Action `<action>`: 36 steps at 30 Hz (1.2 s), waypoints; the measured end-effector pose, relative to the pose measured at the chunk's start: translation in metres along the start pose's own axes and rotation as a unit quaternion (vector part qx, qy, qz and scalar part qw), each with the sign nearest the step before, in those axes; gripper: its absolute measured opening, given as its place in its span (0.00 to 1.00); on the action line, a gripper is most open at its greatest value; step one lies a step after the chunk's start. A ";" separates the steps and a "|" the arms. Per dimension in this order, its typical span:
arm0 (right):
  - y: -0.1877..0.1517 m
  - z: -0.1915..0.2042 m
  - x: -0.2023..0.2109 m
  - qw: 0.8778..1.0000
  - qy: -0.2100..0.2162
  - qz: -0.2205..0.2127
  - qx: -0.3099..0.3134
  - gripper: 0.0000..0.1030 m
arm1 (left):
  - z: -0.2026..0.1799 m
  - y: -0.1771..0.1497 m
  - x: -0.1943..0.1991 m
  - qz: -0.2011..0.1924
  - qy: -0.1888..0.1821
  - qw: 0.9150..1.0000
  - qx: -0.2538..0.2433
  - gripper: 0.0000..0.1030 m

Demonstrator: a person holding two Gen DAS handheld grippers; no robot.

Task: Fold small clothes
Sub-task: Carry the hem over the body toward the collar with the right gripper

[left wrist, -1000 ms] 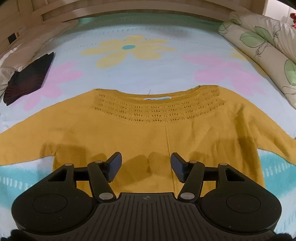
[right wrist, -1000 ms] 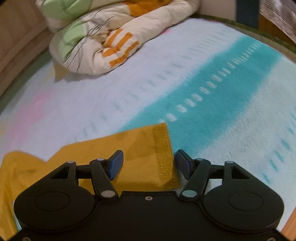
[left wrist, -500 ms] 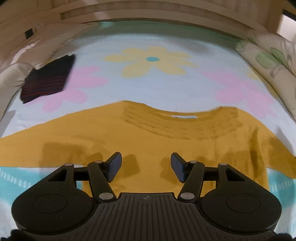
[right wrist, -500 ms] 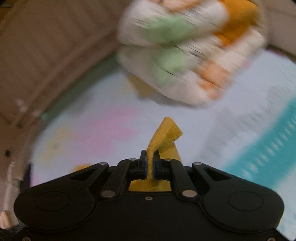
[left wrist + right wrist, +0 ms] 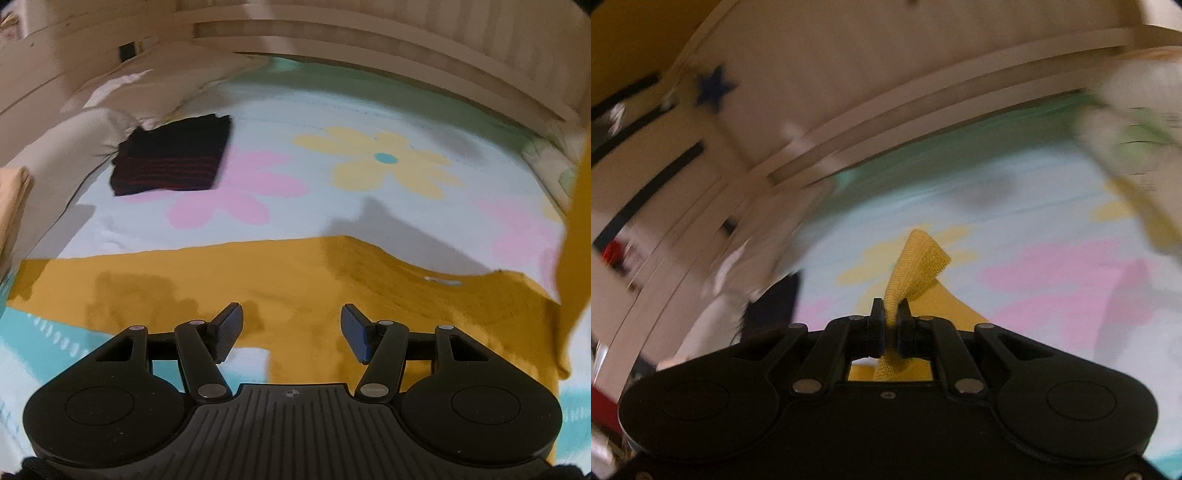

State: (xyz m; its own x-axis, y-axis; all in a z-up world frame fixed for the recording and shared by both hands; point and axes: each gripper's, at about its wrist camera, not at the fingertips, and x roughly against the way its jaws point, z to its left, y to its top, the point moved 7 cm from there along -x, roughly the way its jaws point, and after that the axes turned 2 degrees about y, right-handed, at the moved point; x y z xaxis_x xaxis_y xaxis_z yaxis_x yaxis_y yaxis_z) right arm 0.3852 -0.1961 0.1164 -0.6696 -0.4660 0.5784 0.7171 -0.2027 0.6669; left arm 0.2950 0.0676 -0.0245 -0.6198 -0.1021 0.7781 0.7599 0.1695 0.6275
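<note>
Mustard-yellow sweater (image 5: 303, 273) lies spread flat across the bed (image 5: 332, 110), on a pale blue sheet printed with a big yellow flower and pink ones. No writing can be read anywhere; a small white tag at the neckline is too blurred to make out. The knit looks fine and plain, with a denser ribbed band near the collar. In the left wrist view the body of the sweater sits directly under and ahead of the left claw (image 5: 291, 328), whose jaws stand apart with nothing between them. One sleeve rises off the bed along the right edge of that view. The right claw (image 5: 891, 317) is clamped tight on the sleeve's cuff (image 5: 916, 266) (its ribbed end curls up above the jaws). A folded dark striped garment (image 5: 173, 158) rests well apart, toward the headboard side.
</note>
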 end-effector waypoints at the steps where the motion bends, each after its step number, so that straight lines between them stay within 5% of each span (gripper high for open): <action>1: -0.003 0.014 -0.013 1.000 0.009 0.012 0.007 0.13 | 0.005 0.001 0.001 -0.001 0.001 1.000 0.005 0.56; 9: -0.060 0.096 -0.104 0.993 0.057 0.097 0.045 0.13 | 0.054 0.007 -0.002 -0.004 0.030 0.999 0.042 0.56; 16: -0.116 0.105 -0.148 0.986 0.066 0.143 0.050 0.20 | 0.073 0.005 -0.012 0.013 0.041 0.997 0.058 0.56; 25: -0.099 0.058 -0.118 0.991 0.098 0.085 0.014 0.47 | 0.050 0.000 -0.027 0.023 0.022 0.998 0.054 0.56; 30: -0.077 -0.026 -0.077 0.999 0.024 0.037 -0.021 0.47 | 0.014 -0.015 -0.040 0.035 0.017 0.999 -0.006 0.56; 36: -0.077 -0.129 -0.036 0.991 -0.136 0.016 -0.004 0.47 | -0.021 -0.030 -0.057 0.052 0.012 0.997 -0.055 0.56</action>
State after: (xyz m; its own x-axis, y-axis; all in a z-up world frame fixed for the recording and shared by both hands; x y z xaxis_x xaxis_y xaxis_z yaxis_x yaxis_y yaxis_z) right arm 0.3794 -0.2743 -0.0164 -0.6725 -0.2235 0.7056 0.7401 -0.1986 0.6425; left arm 0.3112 0.0477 -0.0870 -0.5324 -0.1126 0.8390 0.8378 0.0715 0.5413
